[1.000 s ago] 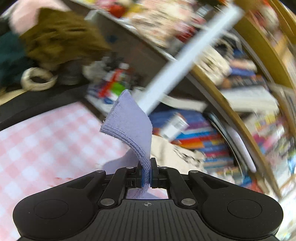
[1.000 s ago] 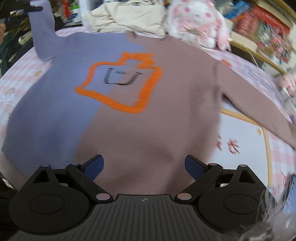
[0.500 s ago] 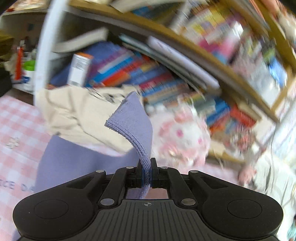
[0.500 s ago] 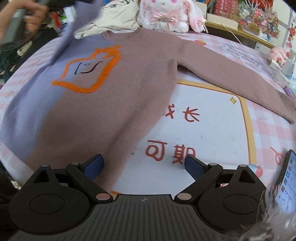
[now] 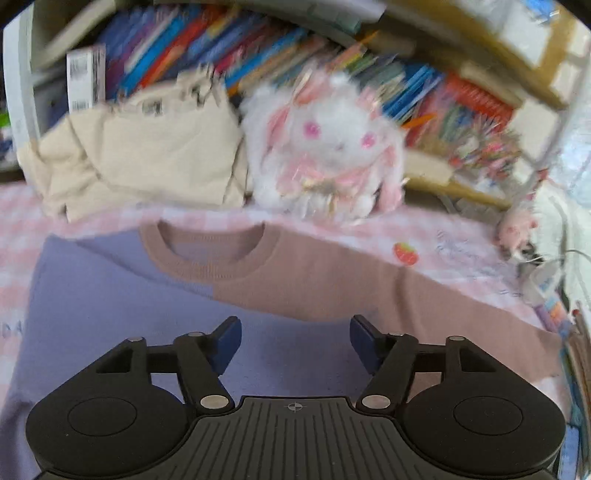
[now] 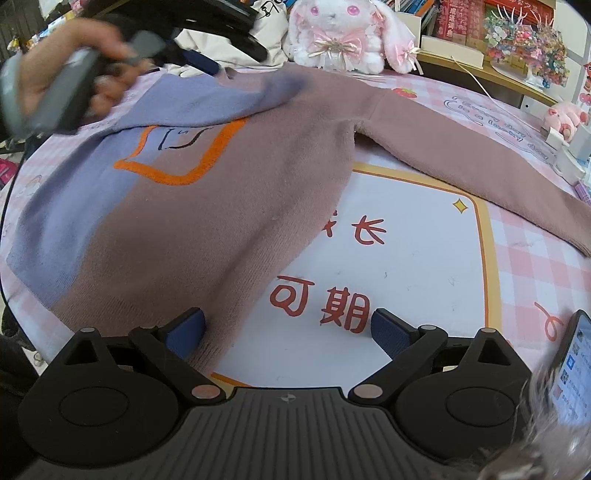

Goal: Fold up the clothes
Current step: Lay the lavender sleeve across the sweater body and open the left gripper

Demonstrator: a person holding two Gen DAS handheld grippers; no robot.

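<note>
A sweater, half lilac and half dusty pink with an orange outline on the chest, lies flat on the table (image 6: 207, 206). Its lilac sleeve (image 6: 207, 99) is folded across the chest; its pink sleeve (image 6: 480, 173) stretches out to the right. My left gripper (image 5: 295, 341) is open and empty, just above the lilac cloth below the collar (image 5: 207, 258). It also shows at the upper left of the right wrist view (image 6: 199, 61), held by a hand. My right gripper (image 6: 288, 328) is open and empty over the sweater's lower right hem.
A white and pink plush rabbit (image 6: 343, 33) and a cream garment (image 5: 136, 155) lie at the table's far edge, before bookshelves (image 5: 406, 74). A white mat with red characters (image 6: 388, 266) lies under the sweater. A phone (image 6: 574, 365) is at the right edge.
My left gripper carried the lilac sleeve across the chest, then opened and let it go. My right gripper moved right toward the sweater's lower right hem and stayed open.
</note>
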